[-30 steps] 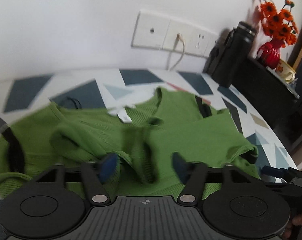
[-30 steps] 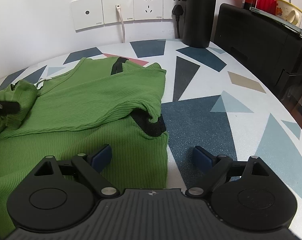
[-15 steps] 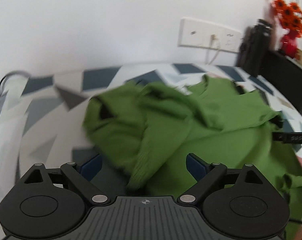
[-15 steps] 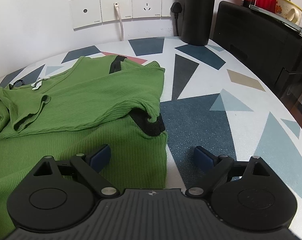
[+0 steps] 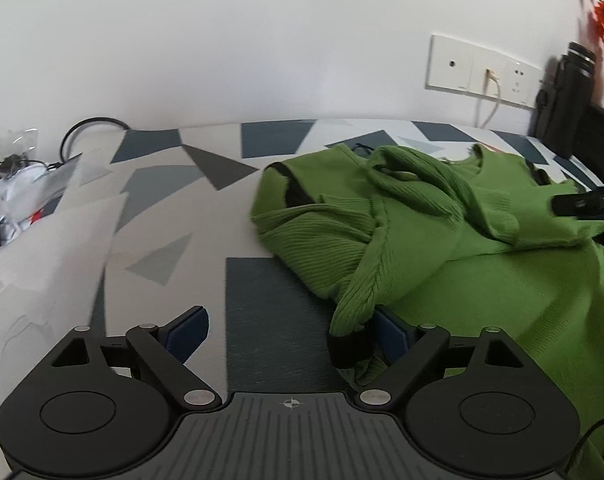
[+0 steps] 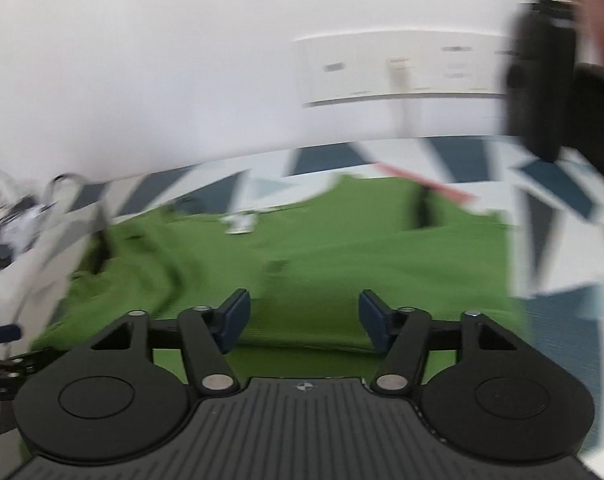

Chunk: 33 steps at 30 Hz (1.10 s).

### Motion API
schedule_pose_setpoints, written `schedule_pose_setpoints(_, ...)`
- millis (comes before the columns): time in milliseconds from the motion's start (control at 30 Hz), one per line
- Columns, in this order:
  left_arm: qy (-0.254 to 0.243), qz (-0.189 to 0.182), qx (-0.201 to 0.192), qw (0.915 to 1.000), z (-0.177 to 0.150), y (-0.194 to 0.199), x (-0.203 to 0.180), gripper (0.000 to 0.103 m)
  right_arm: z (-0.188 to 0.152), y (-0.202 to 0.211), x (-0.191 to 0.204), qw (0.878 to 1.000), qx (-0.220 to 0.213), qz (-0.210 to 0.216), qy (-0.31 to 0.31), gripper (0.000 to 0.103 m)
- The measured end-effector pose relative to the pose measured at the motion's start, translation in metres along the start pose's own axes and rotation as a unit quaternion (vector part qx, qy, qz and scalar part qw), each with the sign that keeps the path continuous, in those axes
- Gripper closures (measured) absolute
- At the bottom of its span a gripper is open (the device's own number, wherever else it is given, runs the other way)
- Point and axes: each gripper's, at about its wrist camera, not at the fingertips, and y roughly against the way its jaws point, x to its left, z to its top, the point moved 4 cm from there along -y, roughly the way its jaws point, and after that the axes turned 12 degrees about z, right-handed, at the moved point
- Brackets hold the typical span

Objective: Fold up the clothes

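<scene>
**Ann:** Left-wrist view first. Left gripper [image 5: 290, 330] has its fingers spread wide over the patterned table [image 5: 174, 208], nothing pinched. The green sweater [image 5: 442, 240] lies ahead of the fingers and off to their right, bunched rather than flat.

**Bo:** And that sleeve [image 5: 362, 292]?

**Ann:** It trails down toward the right finger [image 5: 390, 330], its black cuff [image 5: 348, 350] just inside that pad. Touching it, maybe, but the far pad stands well apart, so no grip. Beyond the fingertips the body is rumpled, one fold heaped over another. A dark tool tip pokes in at the far right, over the cloth.

**Bo:** Over to the right wrist.

**Ann:** Blurry, this one. Right gripper [image 6: 302, 314] has its jaws closing, yet I see a clear gap between the pads and only flat knit beyond it. Whether any cloth is caught, I can't tell for sure; it looks like none. The sweater fills everything ahead of the fingers, its neckline [image 6: 342, 184] farthest out, toward the wall sockets [image 6: 402, 68].

**Bo:** So how far along?

**Ann:** Early to middling, I'd judge. One side seems turned in, but loosely. The sleeve needs laying across and the body needs squaring and doubling over.
</scene>
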Motion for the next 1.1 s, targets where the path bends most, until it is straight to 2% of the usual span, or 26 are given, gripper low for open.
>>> schedule_pose_setpoints(67,-0.003,0.006,-0.001,1.0,-0.001,-0.001,0.0,0.016,0.0,-0.02,0.011,1.0,0.023,0.013,-0.003,0.049)
schedule_pose_setpoints(133,-0.007,0.012,0.001,0.9999,-0.003,-0.003,-0.002,0.016,-0.001,-0.037,0.018,0.999,0.042,0.023,-0.018,0.057)
schedule_pose_setpoints(200,-0.007,0.017,0.002,0.9998,-0.004,-0.004,-0.001,0.016,-0.002,-0.047,0.021,0.998,0.048,0.029,-0.036,0.058)
schedule_pose_setpoints(233,-0.007,0.019,0.003,0.9998,-0.005,-0.005,-0.001,0.016,-0.002,-0.049,0.023,0.998,0.049,0.028,-0.032,0.062)
schedule_pose_setpoints(267,-0.006,0.021,0.003,0.9998,-0.006,-0.005,-0.001,0.016,-0.001,-0.05,0.025,0.998,0.051,0.027,-0.029,0.068)
schedule_pose_setpoints(300,-0.005,0.022,0.004,0.9997,-0.006,-0.006,0.0,0.016,-0.001,-0.052,0.026,0.998,0.053,0.025,-0.022,0.087)
schedule_pose_setpoints(333,-0.004,0.025,0.005,0.9997,-0.006,-0.007,0.001,0.016,0.001,-0.052,0.027,0.998,0.053,0.019,-0.011,0.094)
schedule_pose_setpoints(433,-0.006,0.033,0.005,0.9994,-0.006,-0.009,0.003,0.016,0.014,-0.041,0.021,0.999,0.029,-0.009,0.012,0.098)
schedule_pose_setpoints(600,-0.002,0.039,0.005,0.9992,-0.007,-0.012,0.01,0.015,0.053,0.025,-0.012,0.992,-0.09,-0.083,0.004,0.098)
schedule_pose_setpoints(667,0.002,0.037,0.008,0.9993,-0.007,-0.013,0.013,0.014,0.058,0.05,-0.032,0.989,-0.106,-0.1,-0.015,0.098)
schedule_pose_setpoints(733,0.002,0.032,0.009,0.9994,-0.006,-0.014,0.014,0.013,0.049,0.062,-0.051,0.989,-0.088,-0.114,-0.024,0.098)
schedule_pose_setpoints(900,-0.013,0.027,0.005,0.9995,-0.006,-0.014,0.014,0.012,-0.001,0.07,-0.078,0.989,-0.005,-0.143,-0.036,0.098)
schedule_pose_setpoints(1100,-0.027,0.001,0.013,0.9996,-0.004,-0.008,0.013,0.013,-0.042,0.086,-0.082,0.986,0.033,-0.144,-0.075,0.098)
